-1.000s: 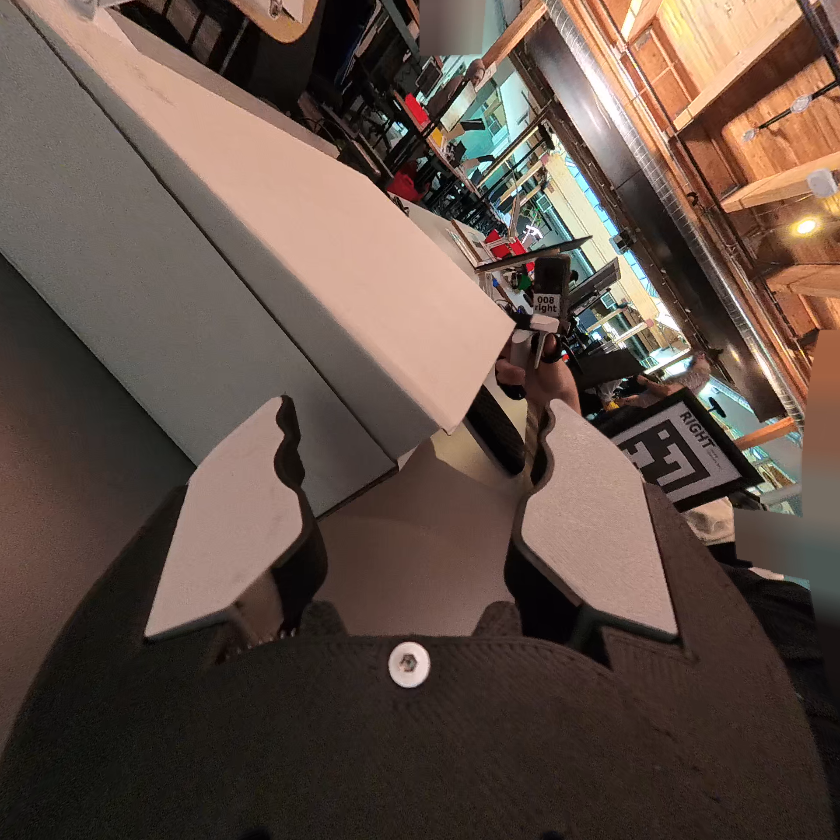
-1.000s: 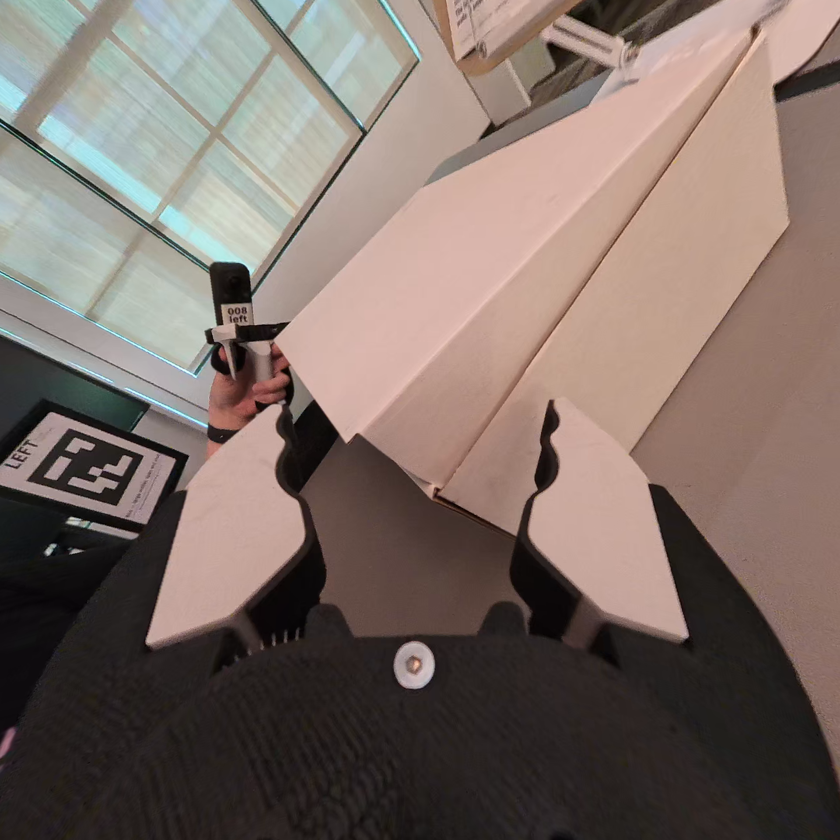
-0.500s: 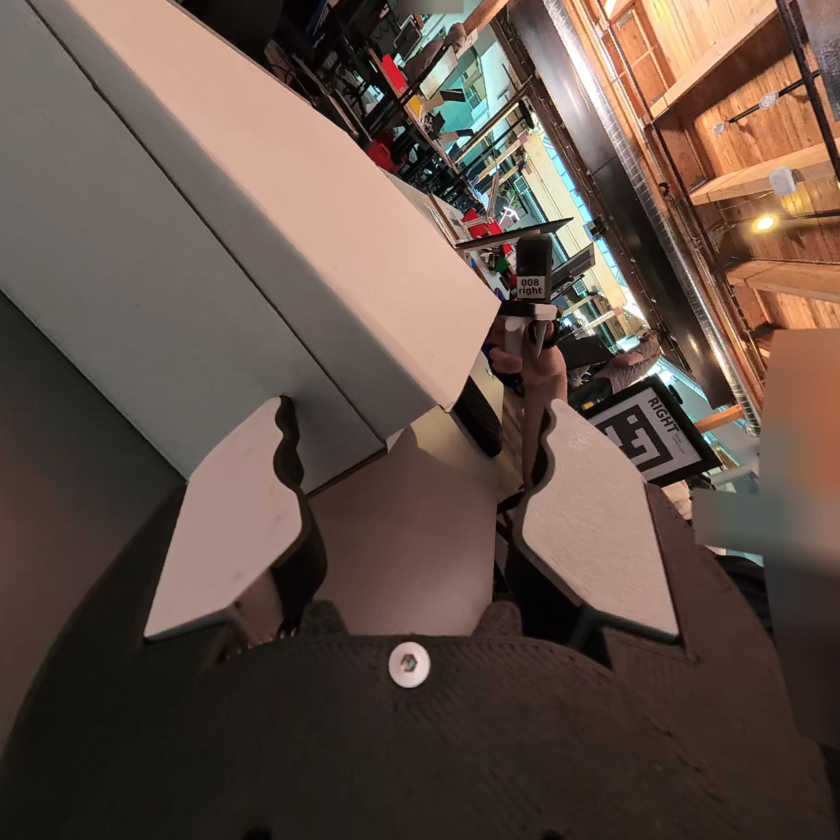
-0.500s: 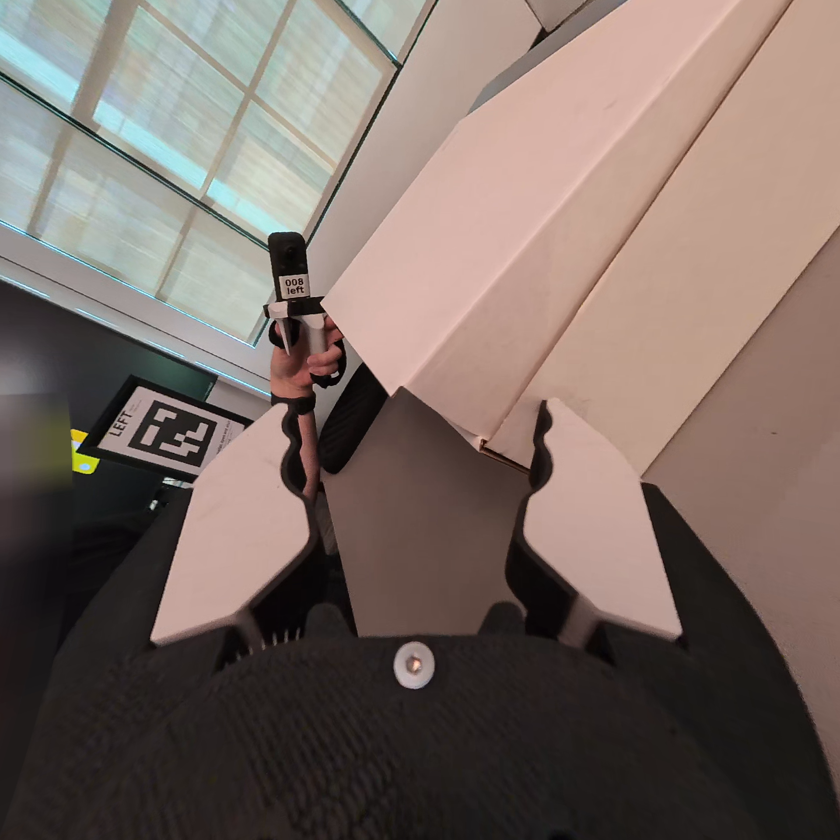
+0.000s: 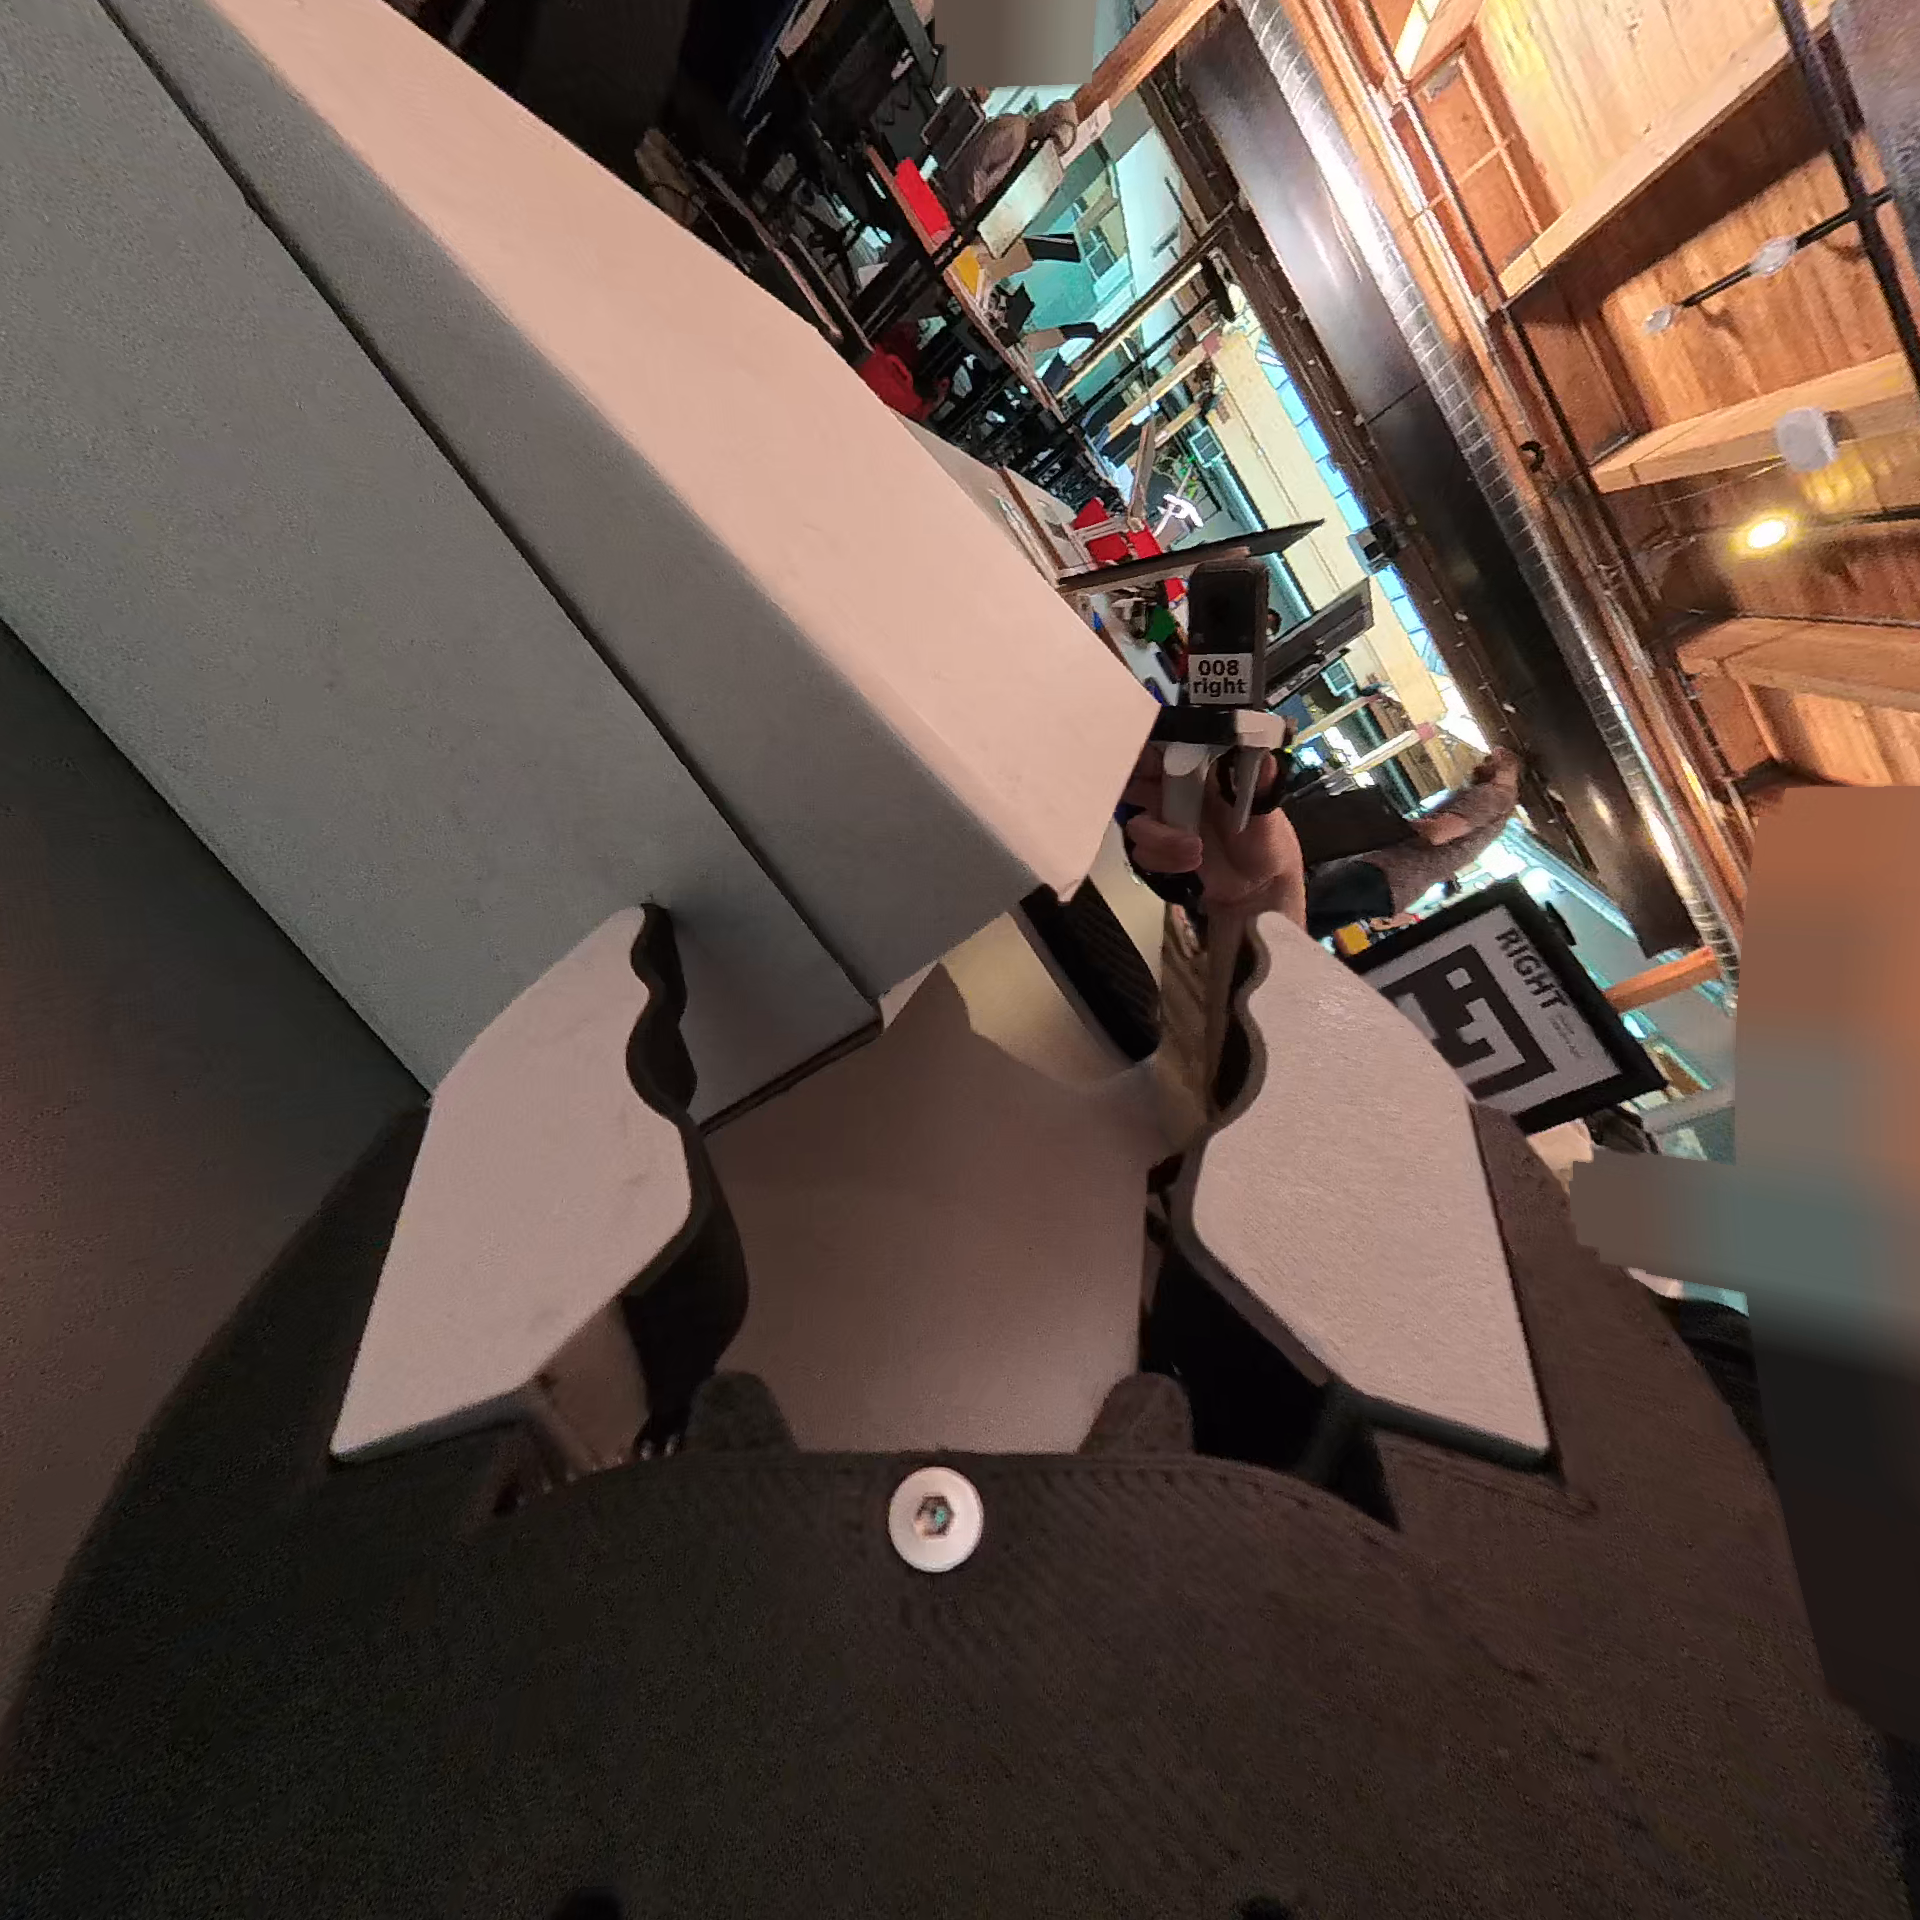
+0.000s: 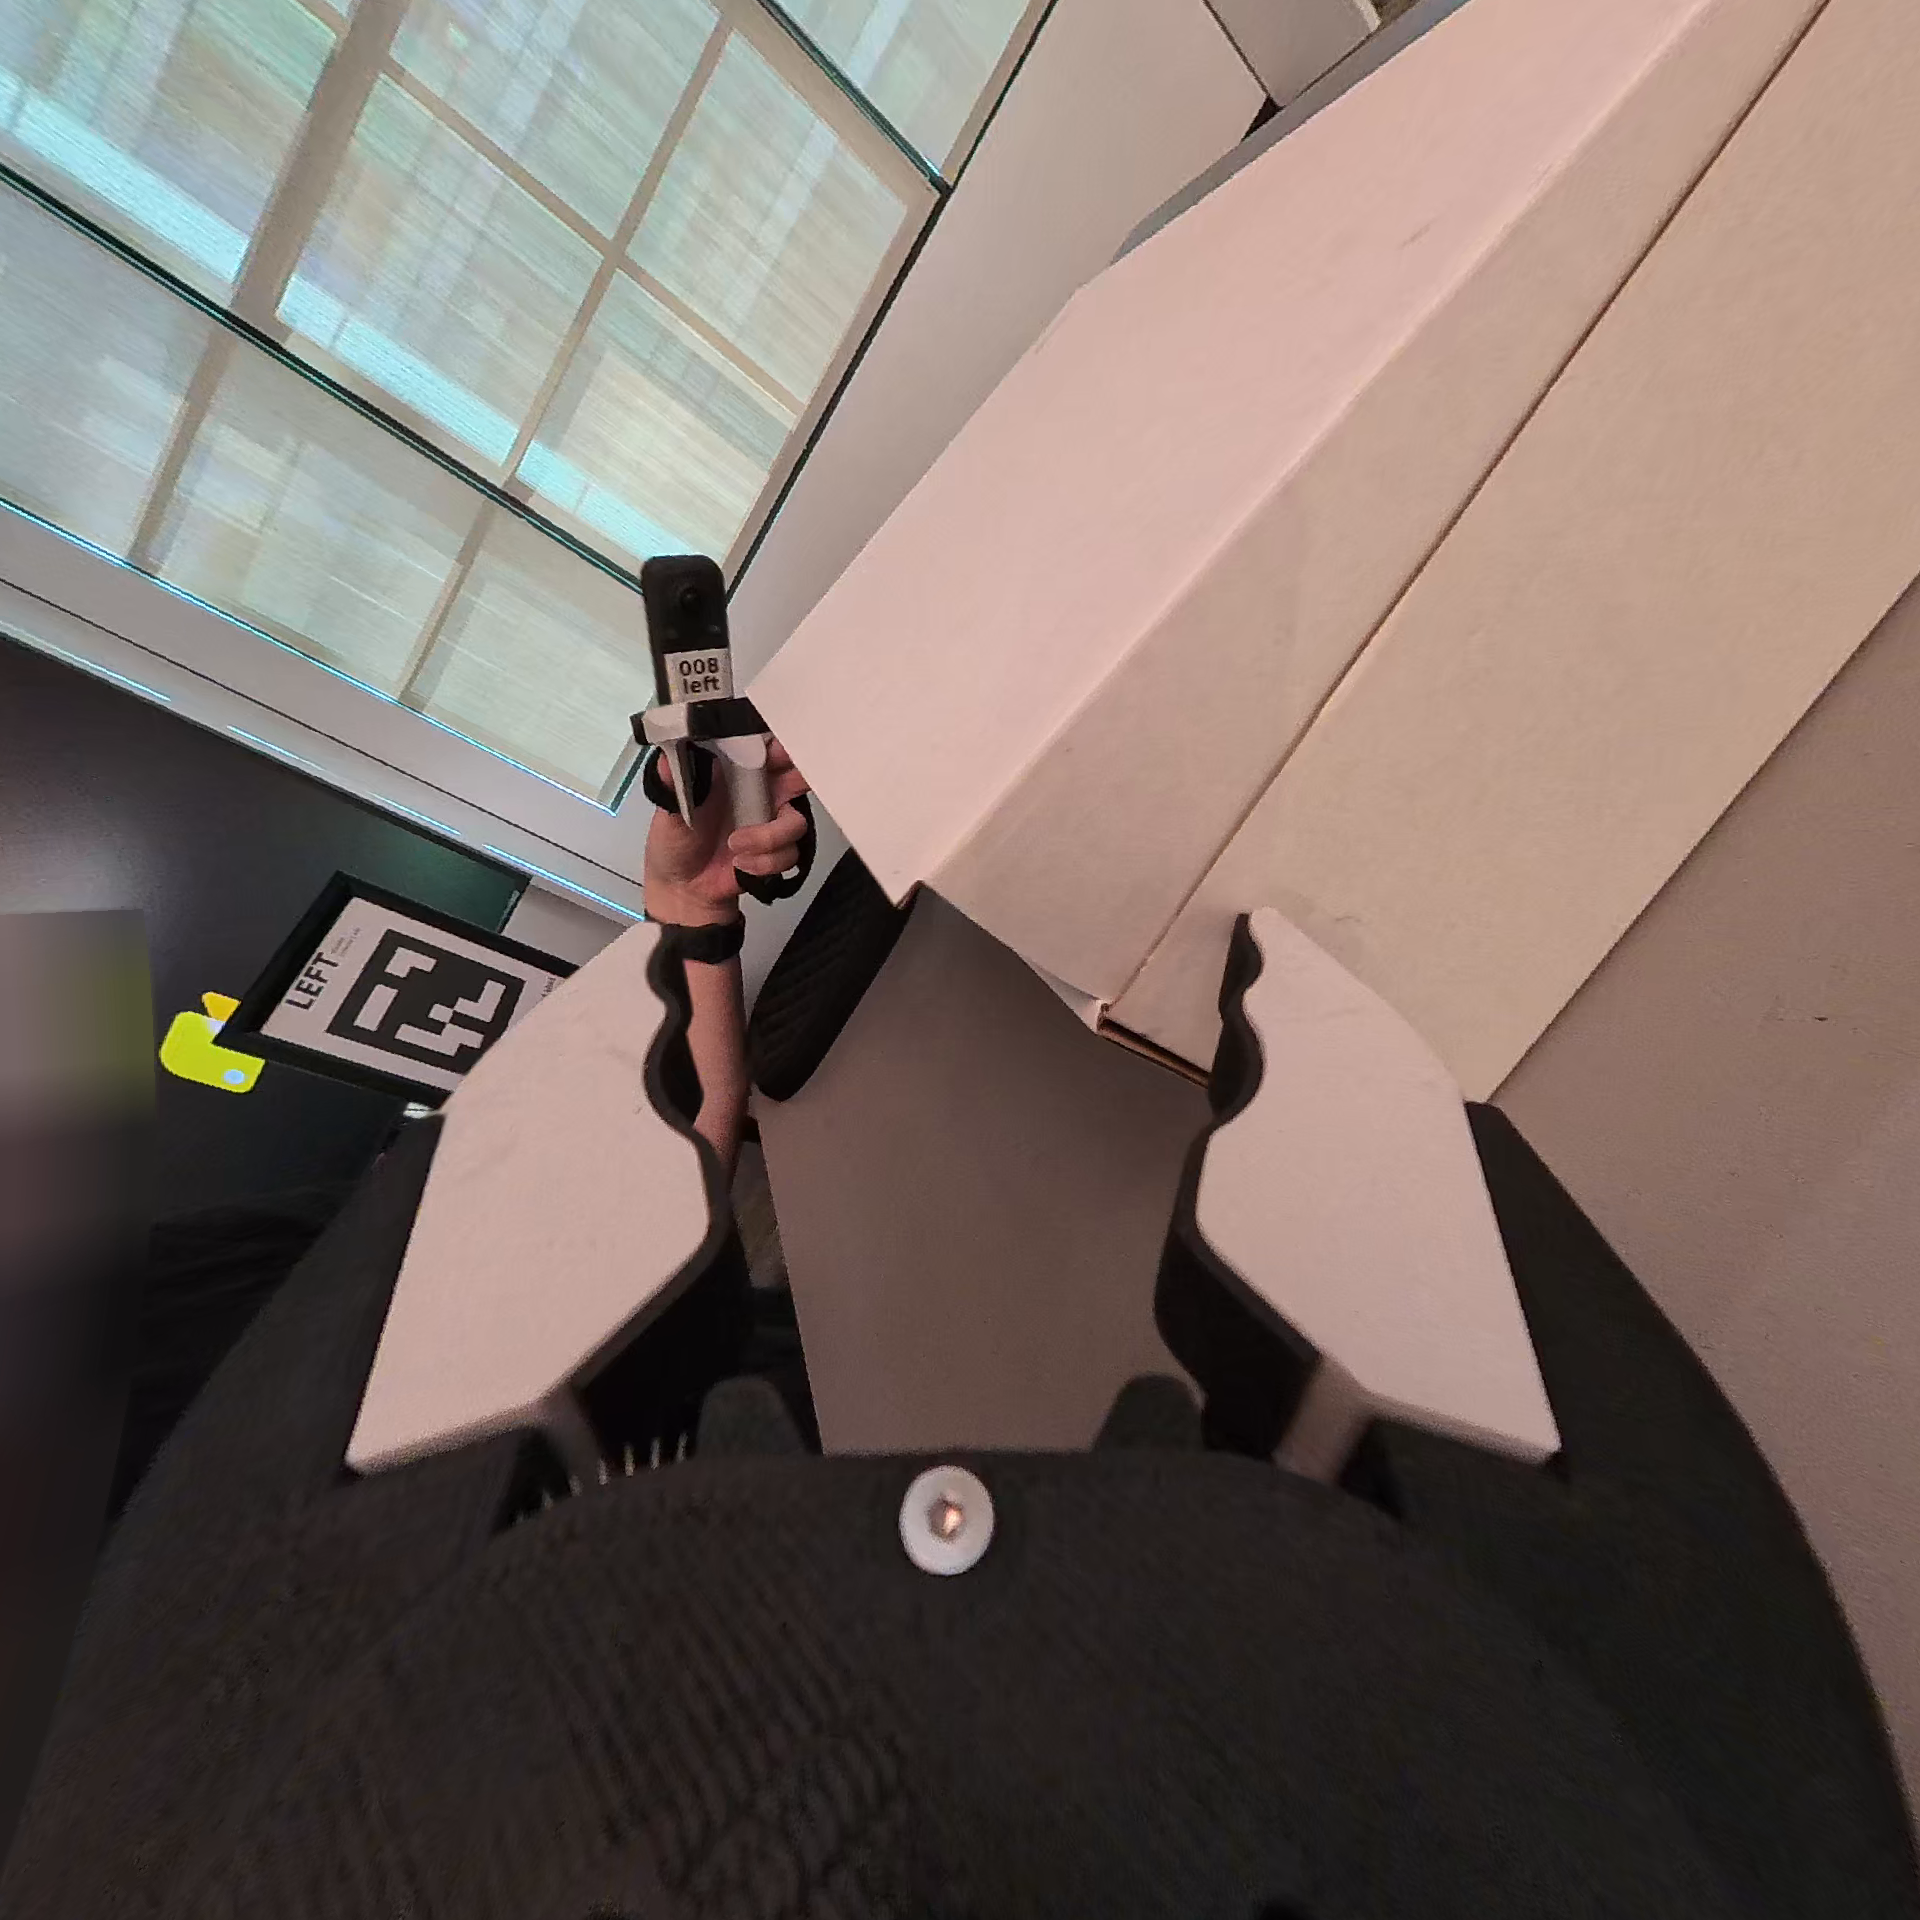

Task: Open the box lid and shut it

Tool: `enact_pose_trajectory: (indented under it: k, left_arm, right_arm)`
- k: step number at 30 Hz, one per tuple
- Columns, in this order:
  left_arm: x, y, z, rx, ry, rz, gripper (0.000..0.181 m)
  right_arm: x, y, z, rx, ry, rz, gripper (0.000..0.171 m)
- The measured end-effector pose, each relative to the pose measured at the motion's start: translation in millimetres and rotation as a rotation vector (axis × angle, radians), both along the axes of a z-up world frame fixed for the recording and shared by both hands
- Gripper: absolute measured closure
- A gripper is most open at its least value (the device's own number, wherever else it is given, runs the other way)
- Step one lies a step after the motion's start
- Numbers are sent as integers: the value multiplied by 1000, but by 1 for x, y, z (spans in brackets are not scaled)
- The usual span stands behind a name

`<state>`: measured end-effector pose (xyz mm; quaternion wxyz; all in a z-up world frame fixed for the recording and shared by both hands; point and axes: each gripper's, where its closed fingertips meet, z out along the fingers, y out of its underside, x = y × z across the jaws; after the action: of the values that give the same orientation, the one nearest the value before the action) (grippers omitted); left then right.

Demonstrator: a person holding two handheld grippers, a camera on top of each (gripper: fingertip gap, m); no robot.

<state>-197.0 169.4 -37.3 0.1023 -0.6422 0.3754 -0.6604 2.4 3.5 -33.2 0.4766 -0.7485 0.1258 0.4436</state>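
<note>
A white cardboard box stands on the grey table (image 5: pixel 125 1091). Its lid (image 5: pixel 727 468) sits over the base (image 5: pixel 312 644), and the lid's front corner juts past the base's corner. My left gripper (image 5: pixel 951 935) is open and empty, with its fingertips just short of the box's front left corner. In the right wrist view the lid (image 6: pixel 1247 520) and the base (image 6: pixel 1507 748) fill the upper right. My right gripper (image 6: pixel 951 930) is open and empty at the front right corner. Neither gripper holds the box. Each view shows the other gripper's handle in a hand, past the box (image 5: pixel 1216 727) (image 6: pixel 707 727).
The grey table (image 6: pixel 1714 1091) runs past the box's right side. Black-and-white marker boards (image 5: pixel 1486 1018) (image 6: pixel 416 997) stand beyond the table's front edge. Large windows (image 6: pixel 416 312) are on the left and a workshop with shelves (image 5: pixel 1714 208) lies beyond.
My right gripper has moved in toward the box's front corner, then held. My left gripper has shifted only slightly. Both have stayed open.
</note>
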Motion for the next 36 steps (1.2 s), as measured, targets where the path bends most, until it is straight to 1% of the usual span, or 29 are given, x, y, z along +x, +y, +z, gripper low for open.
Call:
enact_pose_trajectory:
  k: [2, 5, 7, 12, 15, 17, 20, 23, 26, 29, 33, 36]
  left_arm:
    - [-3, 4, 2, -30, -10, -4, 82]
    - [-6, 16, 5, -26, -22, 42, 82]
    - [-5, 18, 6, -21, -11, 36, 81]
    - [10, 23, 2, -10, 42, 20, 81]
    - [18, 21, -4, -3, 81, -7, 83]
    - [21, 21, -8, 34, 107, -13, 87]
    - [23, 24, -12, 36, 132, -28, 91]
    - [22, 27, -16, 51, 173, -43, 87]
    - [21, 28, -18, 71, 181, -34, 86]
    - [19, 27, -27, 76, 209, -30, 86]
    - [15, 25, -41, 123, 275, -28, 91]
    - [13, 23, -38, 121, 260, -44, 93]
  right_arm:
    - [2, 0, 0, -1, 10, 0, 73]
    - [16, 3, -4, -17, -12, -54, 73]
    - [21, 7, -1, -17, 15, -63, 73]
    - [35, 24, -4, -68, 45, -112, 73]
    - [35, 30, -18, -128, 20, -110, 73]
    - [32, 32, -24, -144, 15, -101, 73]
    - [29, 35, -25, -130, 95, -89, 74]
    - [30, 35, -26, -132, 107, -96, 75]
    - [32, 34, -26, -144, 60, -99, 75]
    - [33, 33, -29, -154, 21, -97, 75]
    - [31, 31, -54, -219, -29, -86, 75]
    - [28, 32, -55, -174, 39, -79, 75]
